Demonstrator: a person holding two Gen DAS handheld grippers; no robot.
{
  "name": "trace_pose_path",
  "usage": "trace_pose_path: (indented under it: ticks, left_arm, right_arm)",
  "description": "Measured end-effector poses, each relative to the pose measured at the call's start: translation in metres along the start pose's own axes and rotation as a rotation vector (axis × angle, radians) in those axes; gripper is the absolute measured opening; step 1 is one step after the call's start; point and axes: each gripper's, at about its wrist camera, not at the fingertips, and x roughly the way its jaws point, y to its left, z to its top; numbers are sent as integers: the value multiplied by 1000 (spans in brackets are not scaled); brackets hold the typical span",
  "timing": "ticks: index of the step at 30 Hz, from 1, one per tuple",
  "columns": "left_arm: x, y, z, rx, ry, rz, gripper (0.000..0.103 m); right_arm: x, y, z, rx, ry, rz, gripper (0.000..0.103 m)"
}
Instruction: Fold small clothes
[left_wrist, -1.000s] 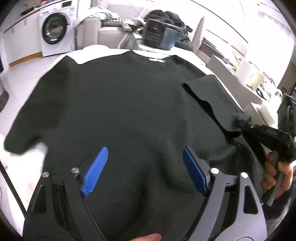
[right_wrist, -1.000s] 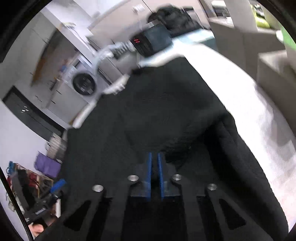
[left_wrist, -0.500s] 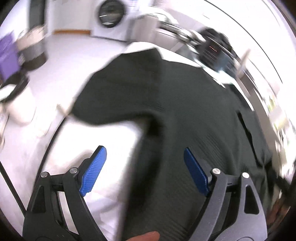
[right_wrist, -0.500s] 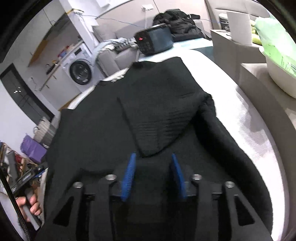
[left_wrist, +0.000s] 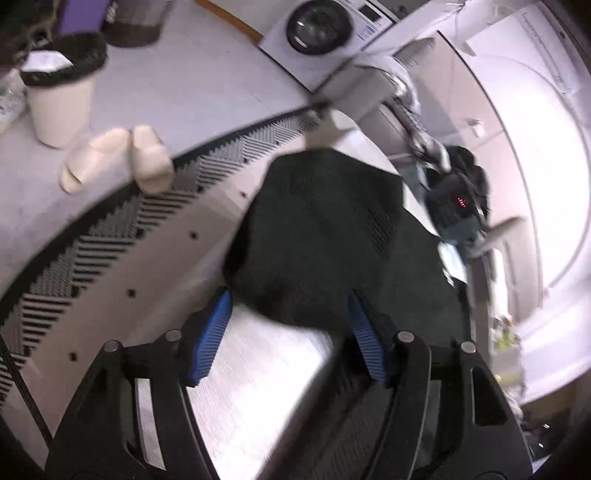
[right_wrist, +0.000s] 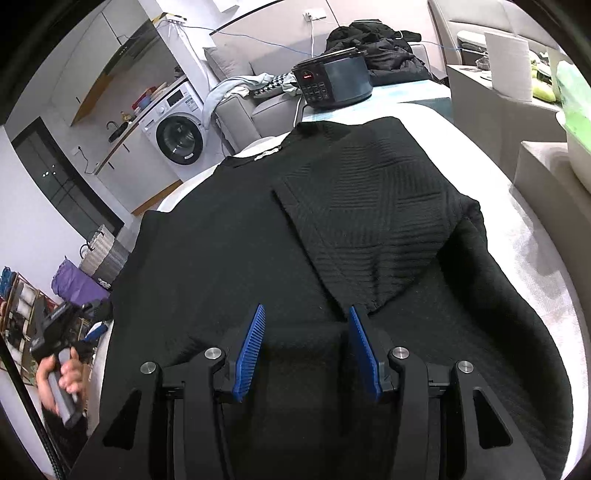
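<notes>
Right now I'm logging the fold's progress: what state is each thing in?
black shirt: flat on the table, front up
right sleeve: folded in over the chest
left sleeve: spread out, unfolded
right gripper: open, holding nothing
left gripper: open, closing, at the sleeve's edge
cooker: display lit

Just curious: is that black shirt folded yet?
Partly. One sleeve lies folded over the shirt; the other side is still spread flat.

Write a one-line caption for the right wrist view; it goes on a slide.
Right gripper open over a black T-shirt, its right sleeve already folded inward on the white table.
</notes>
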Motion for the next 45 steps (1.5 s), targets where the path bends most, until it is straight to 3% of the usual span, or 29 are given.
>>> trace_pose_path:
  ticks: [3, 5, 7, 8, 12, 16, 20, 23, 25, 26, 28, 30, 33, 36, 42, 45]
  left_arm:
    - [7, -7, 5, 26, -19, 46, 58]
    - [15, -15, 8, 60, -24, 79, 45]
    - [22, -20, 9, 80, -16, 107, 11]
    - [24, -19, 10, 81, -14, 108, 6]
    - [22, -27, 11, 116, -78, 119, 5]
    - [-6, -67, 16, 233, -186, 84, 5]
    - [-31, -137, 5, 415, -253, -13, 5]
    - [-28, -198, -26, 585, -196, -127, 5]
    - [-6, -236, -60, 722, -66, -178, 9]
    - [7, -246, -74, 762, -12, -187, 16]
    - [42, -259, -106, 844, 155, -213, 62]
    - [64, -253, -128, 853, 263, -194, 64]
    - [53, -238, -136, 835, 270, -238, 64]
    - [32, -223, -120, 794, 198, -242, 65]
    - [51, -218, -60, 671, 99, -120, 68]
    - [77, -248, -54, 750, 83, -86, 68]
  right_arm:
    - [-5, 3, 0, -27, -13, -11, 48]
    - [-7, 3, -2, -33, -15, -18, 48]
    - [-8, 1, -4, -25, -11, -19, 48]
    - [-7, 0, -5, -19, -7, -18, 48]
    - [-5, -3, -8, -7, 6, -20, 48]
    - [-6, -4, -10, -6, 10, -18, 48]
    - [-8, -5, -12, 0, 7, -13, 48]
    - [-11, -5, -13, 4, 3, -15, 48]
    - [-14, -7, -14, 9, -3, -19, 48]
    - [-16, -9, -14, 14, -8, -21, 48]
    - [-18, -12, -15, 22, -10, -28, 49]
    - [-20, -16, -17, 34, -13, -34, 49]
    - [-24, -21, -21, 41, -15, -49, 49]
    - [-24, -30, -23, 63, -9, -55, 51]
    - [-19, -33, -23, 86, -8, -47, 51]
    - [-21, -31, -24, 74, -4, -50, 51]
